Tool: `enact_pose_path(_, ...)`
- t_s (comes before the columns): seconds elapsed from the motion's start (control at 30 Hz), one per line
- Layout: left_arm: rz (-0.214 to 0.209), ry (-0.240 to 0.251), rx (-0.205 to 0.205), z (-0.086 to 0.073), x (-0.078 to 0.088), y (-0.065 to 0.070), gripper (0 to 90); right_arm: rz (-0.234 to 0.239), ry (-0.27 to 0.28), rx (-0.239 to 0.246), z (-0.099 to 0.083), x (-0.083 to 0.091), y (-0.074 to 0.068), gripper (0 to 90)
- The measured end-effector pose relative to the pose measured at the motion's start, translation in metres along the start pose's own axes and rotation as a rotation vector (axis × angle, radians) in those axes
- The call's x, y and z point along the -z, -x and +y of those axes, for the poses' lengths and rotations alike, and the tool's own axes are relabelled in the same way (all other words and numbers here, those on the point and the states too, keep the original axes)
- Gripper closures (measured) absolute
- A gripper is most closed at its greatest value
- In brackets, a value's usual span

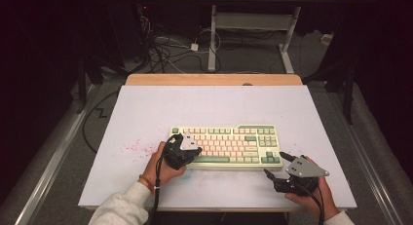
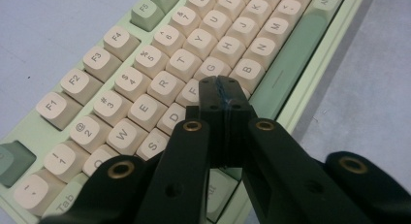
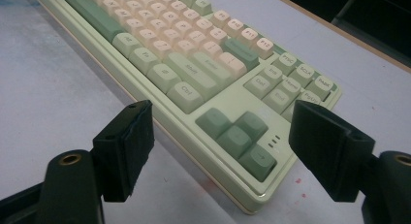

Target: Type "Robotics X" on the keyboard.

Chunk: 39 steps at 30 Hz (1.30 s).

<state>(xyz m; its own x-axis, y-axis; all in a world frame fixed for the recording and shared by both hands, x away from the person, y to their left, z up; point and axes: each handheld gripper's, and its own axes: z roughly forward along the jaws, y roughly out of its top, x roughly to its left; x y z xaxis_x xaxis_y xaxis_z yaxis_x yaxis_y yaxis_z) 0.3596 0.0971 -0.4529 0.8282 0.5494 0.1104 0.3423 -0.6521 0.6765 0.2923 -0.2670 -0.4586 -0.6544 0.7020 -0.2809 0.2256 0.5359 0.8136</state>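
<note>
Keyboard [image 1: 229, 146] I'm working on: pale green case, cream and pink keycaps, darker green modifiers and arrow cluster | lies flat on the white table, long edge parallel to my near edge, roughly centred | my left gripper view puts it close over the F/G keys [image 2: 194, 90] | arrow keys [image 3: 240, 136] at its right end

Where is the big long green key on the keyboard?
The long green key sits in the keyboard's front row in the high view, just right of the left gripper, whose shut fingers point beside it.
</note>
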Motion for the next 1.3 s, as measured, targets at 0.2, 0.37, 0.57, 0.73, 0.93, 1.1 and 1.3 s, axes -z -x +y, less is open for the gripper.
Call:
enact_pose_path(0.2,0.0,-0.013,-0.004,0.001,-0.004,0.0,87.4,0.003,-0.004,0.003,0.0,-0.001,0.0,24.5)
enact_pose_path(0.37,0.005,-0.013,-0.006,0.002,-0.005,0.001,87.4,0.005,-0.005,0.006,0.0,0.0,0.0,24.5)
enact_pose_path(0.57,0.01,-0.034,-0.014,0.001,-0.008,0.001,87.4,0.01,-0.013,0.009,0.0,-0.001,-0.001,24.5)
enact_pose_path(0.73,0.014,-0.034,-0.017,0.001,-0.007,0.001,87.2,0.013,-0.02,0.013,0.0,-0.002,-0.002,24.5)
enact_pose_path(0.93,0.041,-0.019,-0.048,0.002,-0.001,0.001,82.8,0.012,-0.017,0.009,0.0,-0.001,-0.001,24.5)
enact_pose_path(1.1,0.066,0.016,-0.042,0.001,0.005,-0.001,73.9,0.012,-0.018,0.011,0.0,-0.001,-0.001,24.5)
enact_pose_path(1.3,0.093,0.044,-0.052,0.0,0.011,0.0,55.1,0.01,-0.016,0.008,0.0,-0.001,-0.001,24.5)
